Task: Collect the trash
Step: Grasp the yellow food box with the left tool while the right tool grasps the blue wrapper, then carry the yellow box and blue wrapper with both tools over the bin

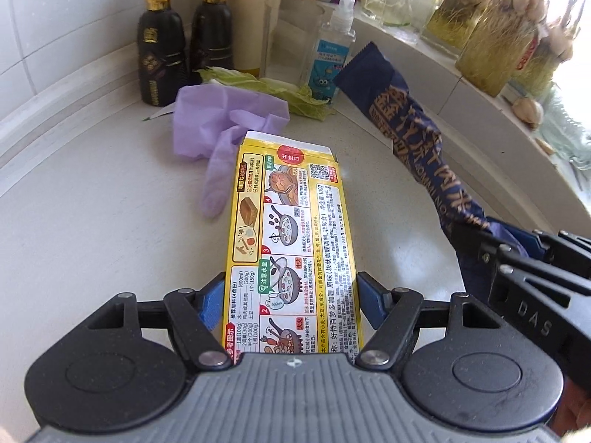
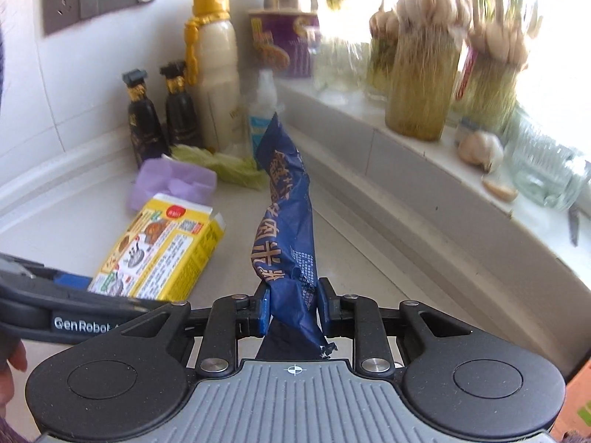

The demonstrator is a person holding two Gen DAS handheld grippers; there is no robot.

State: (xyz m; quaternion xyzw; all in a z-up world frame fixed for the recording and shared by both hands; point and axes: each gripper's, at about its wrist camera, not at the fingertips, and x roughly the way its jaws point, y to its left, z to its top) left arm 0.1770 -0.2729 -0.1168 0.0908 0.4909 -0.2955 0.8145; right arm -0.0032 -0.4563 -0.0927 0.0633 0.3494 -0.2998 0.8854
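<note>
- The left tool (image 1: pixel 290 304), low centre of the left wrist view, stands fairly wide with its blue pads against the two long edges of the yellow box (image 1: pixel 291 243); it has hold of the box near its bottom end, and the box runs up the middle of the frame toward its open top flap.
- The right tool (image 2: pixel 293 308), low centre of the right wrist view, is nearly closed, its pads pinching the crumpled lower end of the blue wrapper (image 2: pixel 286 221), which stands up from the pads toward the frame's centre.
- The box looks like thin card, probably empty: light and stiff along its length, but likely to cave if squeezed hard across the open end. Taking it across the narrow width, away from the flap, seems sound.
- The wrapper is thin, glossy film: almost weightless, floppy and slippery. A bunched section gives more to bite on than a flat one.
- Further up on the surface (image 1: pixel 92 221), in the upper left of the left view, lies a purple glove (image 1: pixel 218 125): soft, limp, best pinched at a fold.
- Just behind it is a cabbage leaf (image 1: pixel 280 90), limp and tearable.
- Two dark bottles (image 1: pixel 162 44) stand at the back wall; they look like kept goods rather than trash.
</note>
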